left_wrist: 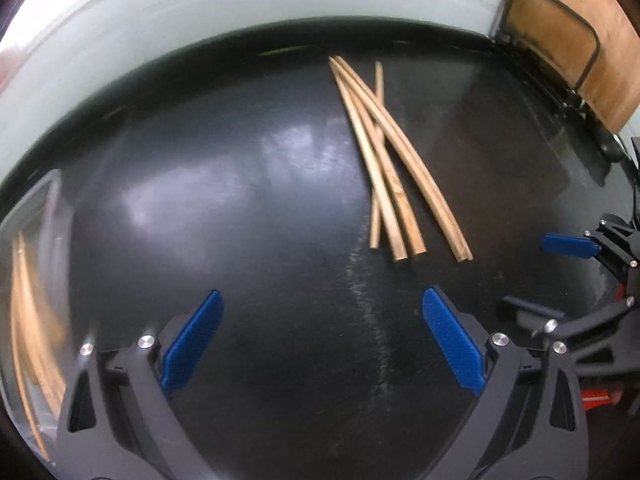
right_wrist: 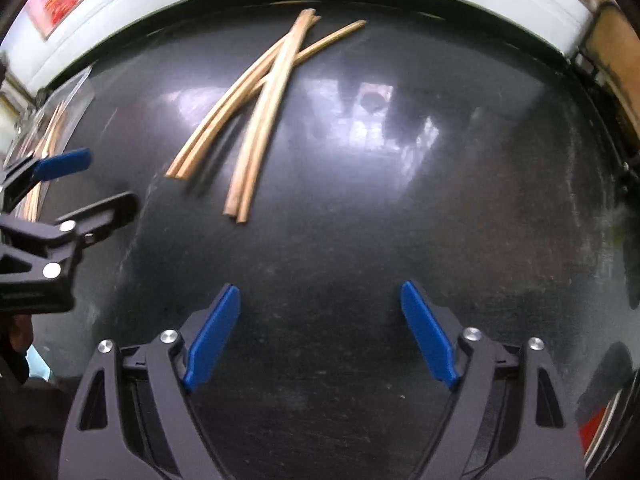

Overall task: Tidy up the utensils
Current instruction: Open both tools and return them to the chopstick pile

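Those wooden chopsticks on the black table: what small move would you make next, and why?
Probably lower the right gripper toward the chopsticks and close on one. Both it and the left gripper are open and empty, the sticks lie loosely crossed on the table, and the clear container at the left already holds some.

- Both views are fisheye: straight lines bow, the far edge of the tabletop (left_wrist: 280,320) curves like an arc, and the corners fall to dark vignette.
- The dark, glossy tabletop throws back pale patches of glare, strongest right of centre in the right wrist view (right_wrist: 372,120), as if from bright panes above or beyond.
- Overall light is moderate and cool; the pale band beyond the tabletop is nearly washed out.
- Motion blur smears the left rim of the left wrist view, where a clear container (left_wrist: 32,280) is streaked.
- The chopsticks (left_wrist: 384,160) cast only faint, soft shadows.
- The blue pads (right_wrist: 212,336) look sharp.
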Action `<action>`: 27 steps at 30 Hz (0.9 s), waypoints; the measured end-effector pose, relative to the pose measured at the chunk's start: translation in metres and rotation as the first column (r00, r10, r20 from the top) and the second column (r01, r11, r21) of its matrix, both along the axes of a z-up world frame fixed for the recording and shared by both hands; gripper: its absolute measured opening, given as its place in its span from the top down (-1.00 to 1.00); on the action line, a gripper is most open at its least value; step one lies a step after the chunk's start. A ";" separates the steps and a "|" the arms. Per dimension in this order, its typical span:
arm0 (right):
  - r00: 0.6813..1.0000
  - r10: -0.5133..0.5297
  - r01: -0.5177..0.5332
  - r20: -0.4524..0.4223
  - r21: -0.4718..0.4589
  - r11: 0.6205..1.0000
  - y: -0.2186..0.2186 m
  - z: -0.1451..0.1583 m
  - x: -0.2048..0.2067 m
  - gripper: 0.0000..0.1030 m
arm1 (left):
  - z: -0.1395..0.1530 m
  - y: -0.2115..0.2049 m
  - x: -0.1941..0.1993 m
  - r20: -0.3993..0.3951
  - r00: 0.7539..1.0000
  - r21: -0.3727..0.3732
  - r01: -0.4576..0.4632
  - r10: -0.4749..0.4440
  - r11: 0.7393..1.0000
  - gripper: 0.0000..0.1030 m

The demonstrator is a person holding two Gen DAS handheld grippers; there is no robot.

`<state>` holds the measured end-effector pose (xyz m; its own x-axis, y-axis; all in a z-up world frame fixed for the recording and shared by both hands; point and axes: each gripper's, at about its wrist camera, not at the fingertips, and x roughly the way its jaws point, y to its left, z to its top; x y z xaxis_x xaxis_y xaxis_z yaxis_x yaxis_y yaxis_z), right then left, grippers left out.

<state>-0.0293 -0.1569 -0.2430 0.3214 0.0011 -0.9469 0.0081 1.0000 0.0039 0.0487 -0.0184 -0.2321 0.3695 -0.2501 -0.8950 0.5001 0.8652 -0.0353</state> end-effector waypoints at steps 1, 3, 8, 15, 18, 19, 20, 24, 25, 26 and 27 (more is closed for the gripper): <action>1.000 0.010 -0.010 0.010 -0.001 1.000 0.004 0.000 0.002 -0.58 | -0.004 -0.003 0.001 -0.002 1.000 0.013 0.013 -0.013 1.000 -0.89; 0.999 0.026 -0.026 0.020 -0.004 1.000 0.010 0.000 0.011 -0.58 | -0.011 -0.007 0.007 0.003 1.000 0.033 0.022 -0.022 0.999 -0.88; 0.999 0.033 -0.033 0.033 -0.006 0.999 0.019 0.000 0.031 -0.59 | -0.016 -0.007 0.027 0.003 1.000 0.019 0.011 -0.011 1.000 -0.88; 0.998 -0.056 0.056 0.038 -0.005 0.998 -0.017 0.001 0.034 -0.63 | -0.018 -0.019 0.041 0.004 0.996 0.025 0.087 -0.087 0.996 -0.88; 0.997 -0.066 0.066 0.029 0.003 0.998 -0.025 0.000 0.038 -0.63 | -0.016 -0.017 0.045 -0.005 0.997 0.013 0.079 -0.079 0.997 -0.88; 0.998 -0.063 0.063 0.023 0.000 0.998 -0.027 0.000 0.039 -0.63 | -0.016 -0.016 0.048 -0.009 0.997 0.007 0.075 -0.074 0.997 -0.88; 0.998 -0.063 0.063 0.025 0.000 0.998 -0.029 0.000 0.040 -0.63 | -0.014 -0.015 0.051 -0.007 0.998 0.006 0.070 -0.070 0.998 -0.88; 0.997 -0.078 0.078 0.013 -0.011 0.997 -0.040 -0.002 0.048 -0.69 | -0.016 -0.006 0.059 -0.012 0.999 0.016 0.048 -0.048 0.999 -0.88; 0.996 -0.088 0.088 0.002 -0.008 0.996 -0.044 -0.002 0.048 -0.69 | -0.016 -0.003 0.062 -0.012 0.999 0.019 0.038 -0.037 0.999 -0.88; 0.996 -0.088 0.088 -0.004 -0.006 0.996 -0.048 -0.002 0.050 -0.69 | -0.017 0.000 0.065 -0.012 1.000 0.022 0.026 -0.026 0.999 -0.88; 0.996 -0.088 0.088 -0.009 -0.003 0.996 -0.051 -0.002 0.051 -0.69 | -0.016 0.004 0.068 -0.015 1.000 0.020 0.018 -0.018 1.000 -0.88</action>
<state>0.0218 -0.2078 -0.2448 0.3115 -0.0292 -0.9498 0.0961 0.9954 0.0009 0.1170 -0.0145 -0.2481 0.3517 -0.2387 -0.9052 0.5150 0.8568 -0.0258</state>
